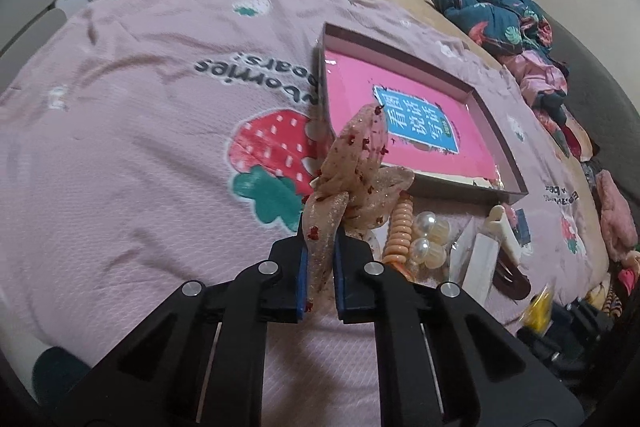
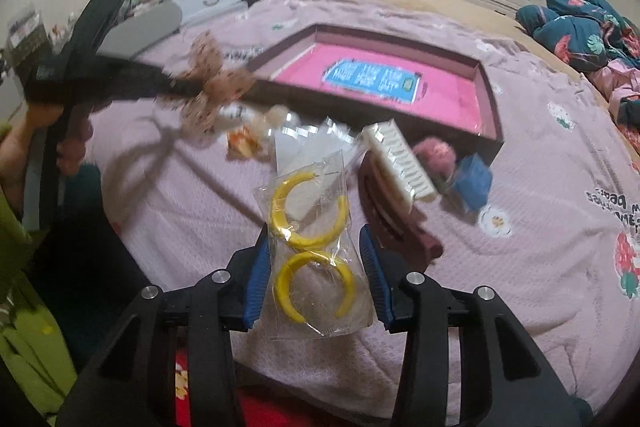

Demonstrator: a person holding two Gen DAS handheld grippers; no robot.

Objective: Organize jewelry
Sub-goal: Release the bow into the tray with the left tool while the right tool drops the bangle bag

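Wide open pink bedspread [image 1: 132, 131] to the left of the tray [image 1: 502, 143], nothing lying there. The tray's floor is bare, walled by a low rim. Crowded in front of it: white comb [image 2: 402, 163], dark red clip [image 2: 394, 227], pearls [image 1: 430, 239], blue box [image 2: 472, 183], all packed close together, little gap between.

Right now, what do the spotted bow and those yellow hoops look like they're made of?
The spotted bow looks like sheer, gauzy fabric with a faint glitter and small red flecks; it drapes softly where the left tongs pinch it. The yellow hoops look like glossy plastic, smooth and evenly coloured, though painted metal is possible. They sit in a clear, crinkly plastic bag, judging by its glare.
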